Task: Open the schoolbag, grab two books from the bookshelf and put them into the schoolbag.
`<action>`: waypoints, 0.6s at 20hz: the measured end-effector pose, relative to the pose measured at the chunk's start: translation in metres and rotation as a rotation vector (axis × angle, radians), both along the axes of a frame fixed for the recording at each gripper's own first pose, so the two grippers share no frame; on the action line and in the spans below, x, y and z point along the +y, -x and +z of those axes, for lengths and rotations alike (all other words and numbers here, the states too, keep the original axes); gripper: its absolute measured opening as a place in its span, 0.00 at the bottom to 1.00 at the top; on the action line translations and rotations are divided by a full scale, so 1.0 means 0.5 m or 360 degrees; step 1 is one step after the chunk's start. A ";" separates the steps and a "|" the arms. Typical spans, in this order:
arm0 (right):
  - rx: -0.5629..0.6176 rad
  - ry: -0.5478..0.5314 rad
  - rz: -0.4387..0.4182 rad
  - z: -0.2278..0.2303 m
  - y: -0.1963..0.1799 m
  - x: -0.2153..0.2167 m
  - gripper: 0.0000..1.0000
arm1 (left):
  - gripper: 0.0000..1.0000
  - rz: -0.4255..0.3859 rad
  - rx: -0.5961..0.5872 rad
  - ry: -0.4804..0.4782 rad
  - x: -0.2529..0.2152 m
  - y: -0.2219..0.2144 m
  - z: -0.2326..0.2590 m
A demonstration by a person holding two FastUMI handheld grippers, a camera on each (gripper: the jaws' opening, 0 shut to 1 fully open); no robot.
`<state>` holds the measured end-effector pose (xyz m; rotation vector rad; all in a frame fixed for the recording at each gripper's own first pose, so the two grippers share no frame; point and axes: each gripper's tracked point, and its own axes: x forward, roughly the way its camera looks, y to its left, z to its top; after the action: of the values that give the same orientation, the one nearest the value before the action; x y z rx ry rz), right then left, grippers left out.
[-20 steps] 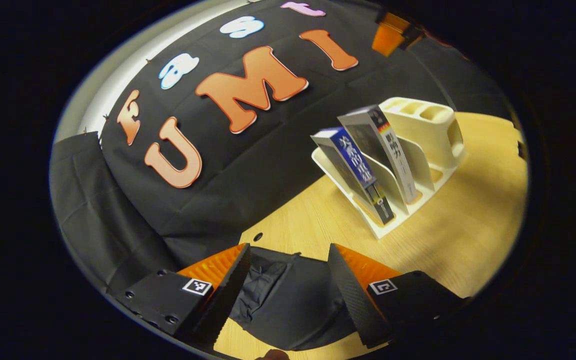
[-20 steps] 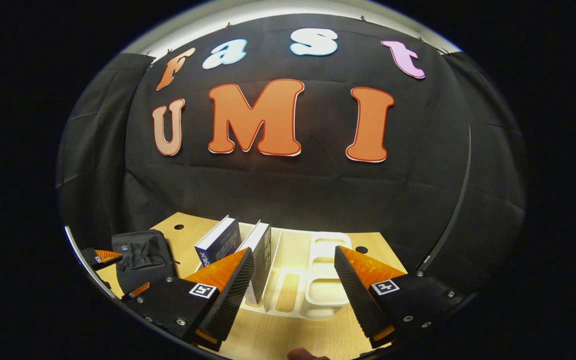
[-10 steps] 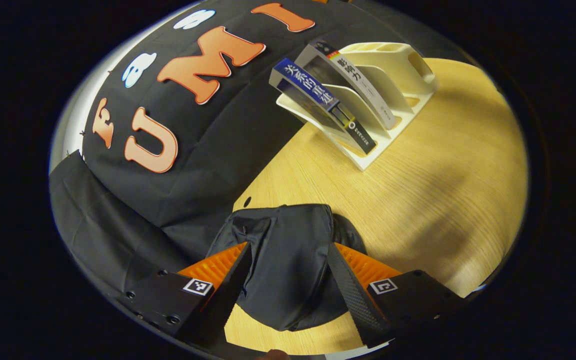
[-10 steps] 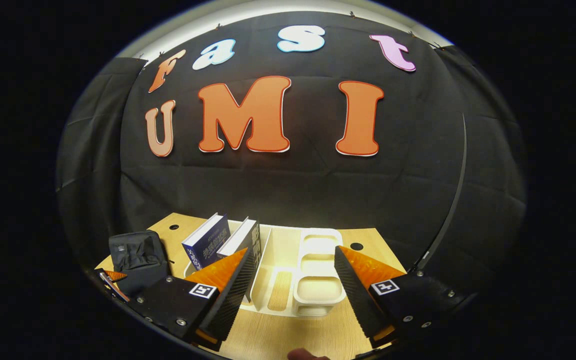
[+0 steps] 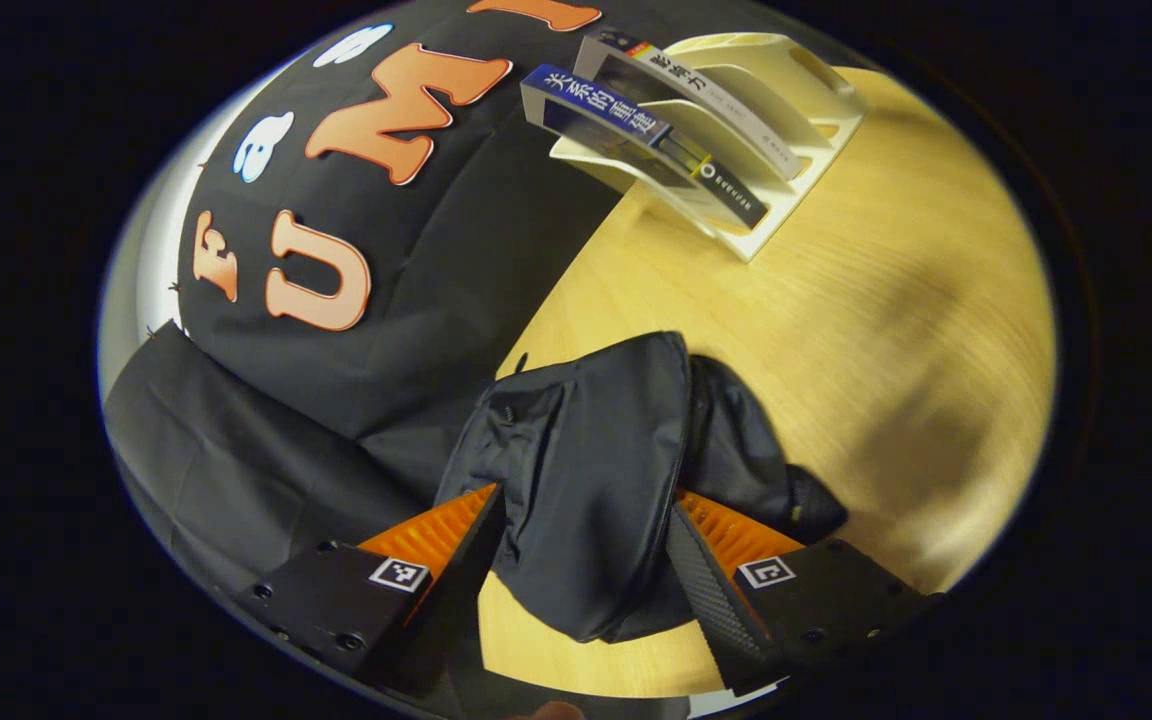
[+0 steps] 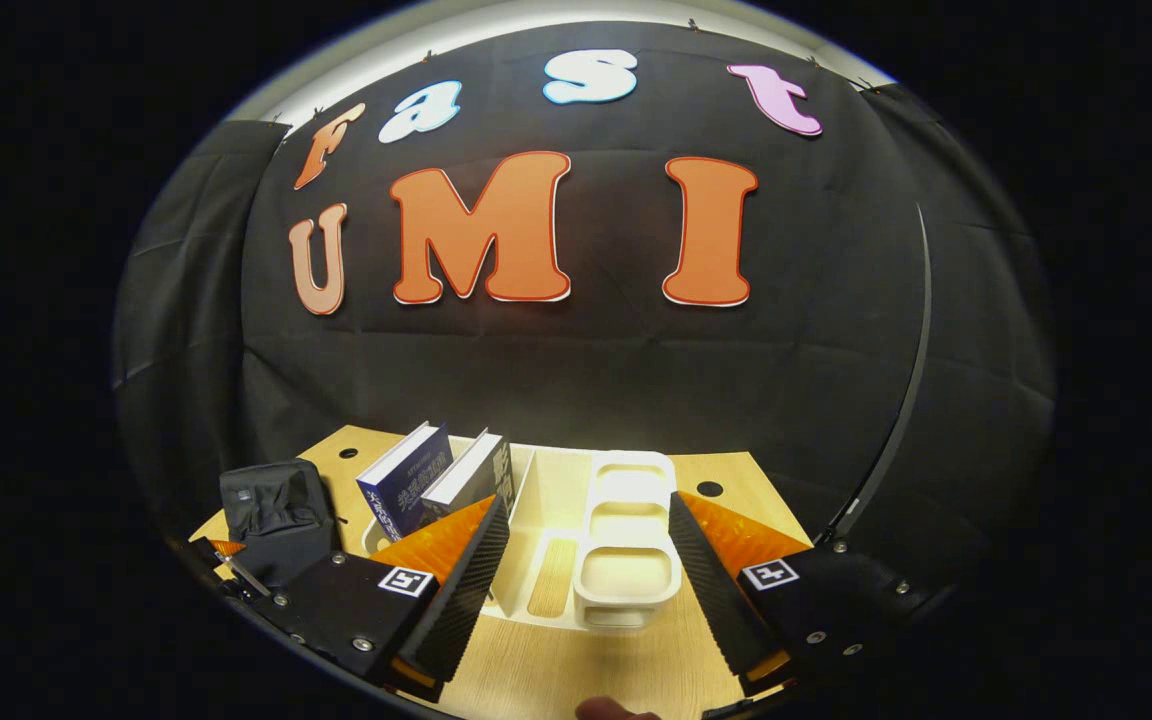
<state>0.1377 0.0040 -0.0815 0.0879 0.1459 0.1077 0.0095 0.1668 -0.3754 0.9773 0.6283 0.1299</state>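
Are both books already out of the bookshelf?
No, both books stand in the bookshelf on the table.

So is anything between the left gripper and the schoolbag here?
Nothing visible. The open left gripper is right at the schoolbag, whose black fabric lies between its fingers; whether they touch it cannot be told.
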 end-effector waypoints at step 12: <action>-0.0007 0.0049 0.0093 0.003 0.022 0.008 0.96 | 0.54 0.0007 0.0199 0.0174 0.011 -0.043 -0.012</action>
<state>0.1268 0.0079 -0.0799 0.0526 0.1456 0.1641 0.0309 0.1724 -0.3814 0.8828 0.7444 0.0379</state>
